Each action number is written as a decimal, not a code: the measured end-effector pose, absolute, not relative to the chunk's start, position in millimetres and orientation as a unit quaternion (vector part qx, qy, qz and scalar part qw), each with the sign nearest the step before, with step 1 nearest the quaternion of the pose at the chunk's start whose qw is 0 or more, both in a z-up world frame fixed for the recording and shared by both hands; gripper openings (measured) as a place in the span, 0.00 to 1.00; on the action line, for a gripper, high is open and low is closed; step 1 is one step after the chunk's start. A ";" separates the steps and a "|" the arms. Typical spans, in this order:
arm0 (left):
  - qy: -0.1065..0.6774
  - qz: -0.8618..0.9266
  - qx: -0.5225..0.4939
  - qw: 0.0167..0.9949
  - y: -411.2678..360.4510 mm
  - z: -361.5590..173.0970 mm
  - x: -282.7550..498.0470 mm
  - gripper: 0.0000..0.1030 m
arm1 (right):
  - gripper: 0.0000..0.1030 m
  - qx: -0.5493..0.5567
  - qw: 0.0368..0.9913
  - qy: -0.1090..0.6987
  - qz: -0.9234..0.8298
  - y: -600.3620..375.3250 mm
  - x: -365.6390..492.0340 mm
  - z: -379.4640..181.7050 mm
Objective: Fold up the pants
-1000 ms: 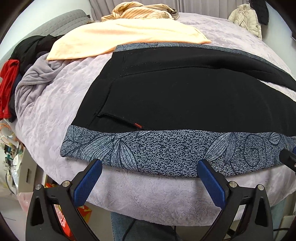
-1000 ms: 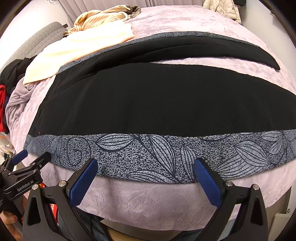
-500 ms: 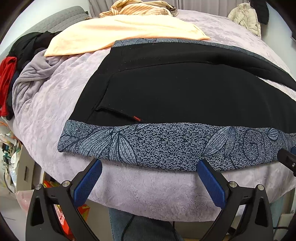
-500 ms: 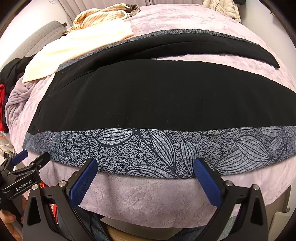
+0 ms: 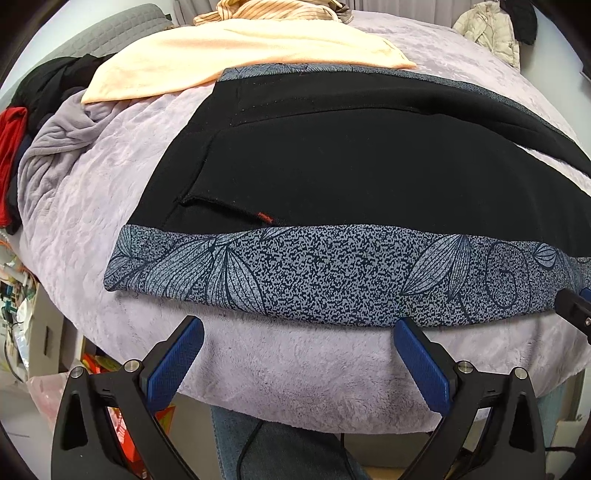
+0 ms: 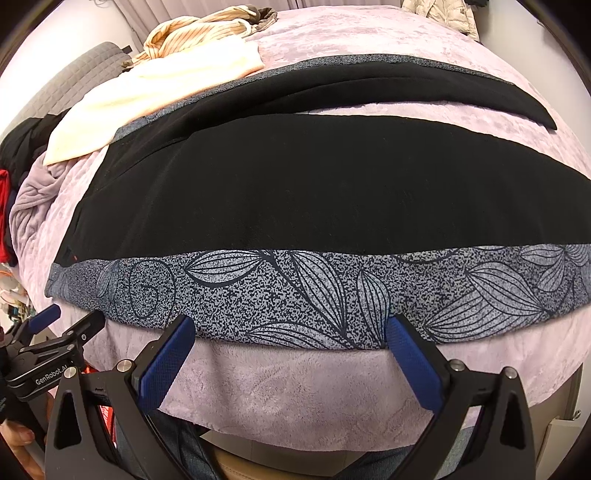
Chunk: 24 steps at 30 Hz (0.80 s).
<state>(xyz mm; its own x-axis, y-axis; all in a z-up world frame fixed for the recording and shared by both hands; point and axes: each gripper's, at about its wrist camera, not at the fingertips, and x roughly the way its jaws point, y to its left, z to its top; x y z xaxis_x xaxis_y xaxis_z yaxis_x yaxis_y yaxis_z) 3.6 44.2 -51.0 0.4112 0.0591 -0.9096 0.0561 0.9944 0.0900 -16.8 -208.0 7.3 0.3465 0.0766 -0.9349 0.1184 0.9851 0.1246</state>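
Home bedroom, plush lilac bedspread (image 5: 295, 369), heaped clothes (image 5: 22, 147), grey quilted headboard (image 6: 74, 70), curtains (image 6: 155, 11)

Colours & patterns showing on the bed

Pants (image 5: 351, 177) showing black w/ grey-blue speckled leaf-print side band (image 5: 332, 273); blanket (image 5: 295, 369) reading pale lilac; towel (image 5: 240, 55) looking peach; shirt (image 6: 199, 29) showing cream/tan stripes; gripper pads (image 6: 166, 362) showing blue.

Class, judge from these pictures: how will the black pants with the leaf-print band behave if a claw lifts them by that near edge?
The pants lie flat and follow the bed's curve, so they would probably hang limp. Spread so wide, most cloth would likely trail. The plush cover may resist sliding.
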 end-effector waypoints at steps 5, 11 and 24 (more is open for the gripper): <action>0.546 -0.008 0.048 0.836 46.4 -52.9 2.2 1.00 | 1.00 0.087 0.815 0.573 -0.016 -209.1 -18.9 7.2; 0.550 -0.013 0.046 0.834 46.3 -55.4 0.4 1.00 | 1.00 0.091 0.814 0.573 -0.017 -213.5 -19.4 8.0; 0.556 -0.010 0.035 0.831 54.4 -58.8 0.0 1.00 | 1.00 0.099 0.814 0.572 -0.014 -218.6 -20.0 10.2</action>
